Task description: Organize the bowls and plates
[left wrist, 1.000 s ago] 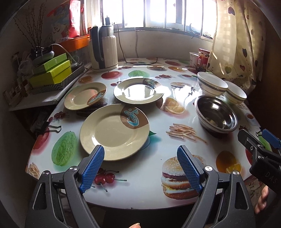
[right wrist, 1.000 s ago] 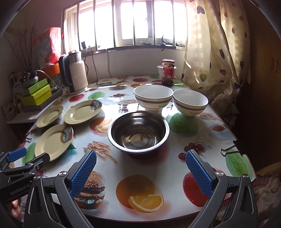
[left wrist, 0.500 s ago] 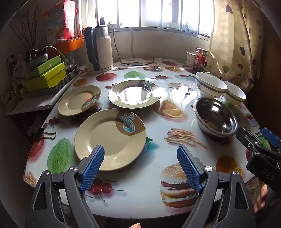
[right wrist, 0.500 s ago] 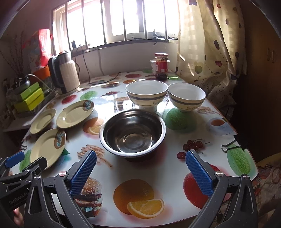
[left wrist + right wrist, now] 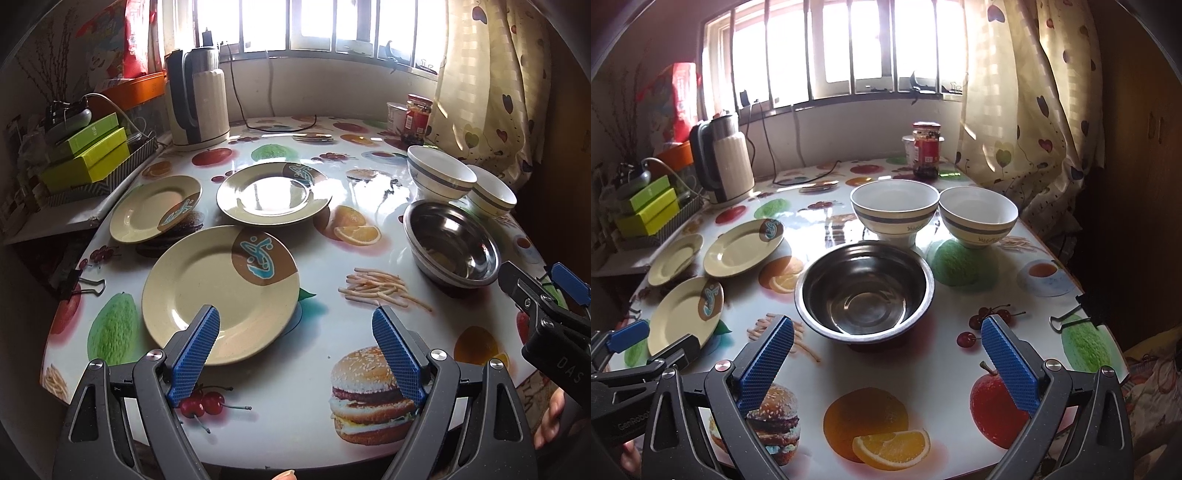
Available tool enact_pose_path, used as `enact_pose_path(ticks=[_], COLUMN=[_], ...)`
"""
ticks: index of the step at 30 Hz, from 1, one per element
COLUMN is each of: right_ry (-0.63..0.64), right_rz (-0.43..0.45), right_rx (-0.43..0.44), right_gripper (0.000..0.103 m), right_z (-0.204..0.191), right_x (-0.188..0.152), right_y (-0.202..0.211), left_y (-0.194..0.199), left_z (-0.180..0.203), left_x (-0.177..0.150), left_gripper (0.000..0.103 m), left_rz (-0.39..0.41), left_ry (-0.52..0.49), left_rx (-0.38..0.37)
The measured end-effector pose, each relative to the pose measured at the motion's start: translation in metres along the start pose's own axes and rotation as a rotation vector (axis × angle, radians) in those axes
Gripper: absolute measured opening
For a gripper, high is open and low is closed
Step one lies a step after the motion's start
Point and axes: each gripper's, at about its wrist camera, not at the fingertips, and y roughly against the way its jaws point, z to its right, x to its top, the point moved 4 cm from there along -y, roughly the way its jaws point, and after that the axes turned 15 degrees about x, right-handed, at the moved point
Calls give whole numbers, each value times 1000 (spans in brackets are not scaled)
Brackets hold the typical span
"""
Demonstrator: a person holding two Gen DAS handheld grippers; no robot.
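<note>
Both tools hang with fingers spread wide and nothing between them, poised at the near edge of the fruit-print desk as sorting of the crockery is about to begin. Left tool lines up on the nearest plate, its left pad already over the rim, a likely first pick. Right tool faces the steel bowl, which sits just ahead between its pads.

Nothing is stacked yet: three cream plates lie flat and apart on the left side, the small plate by the desk's left edge and the middle plate farther back. Two white banded bowls, one beside the other, stand upright just behind the steel one, on the right, apparently grouped by kind for nesting.

Compared with a second ago, each tool has drawn closer and dipped: the near plate and the steel bowl fill more of their views, while the dishes themselves have not shifted. A kettle and a jar stand by the window.
</note>
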Motion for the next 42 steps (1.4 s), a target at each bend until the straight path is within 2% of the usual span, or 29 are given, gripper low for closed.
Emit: enact_pose_path(ticks=[36,42], right_ry=[14,34], right_rz=[-8,-12], right_rx=[7,37], right_gripper=[103,103], right_z=[-4,-11], right_x=[-1,4], right_y=[-2,-9], left_y=[-1,-4], left_z=[-4,-12], left_x=[1,9], left_gripper=[85,85], left_rz=[-2,-2], left_ry=[12,24], left_rx=[1,9])
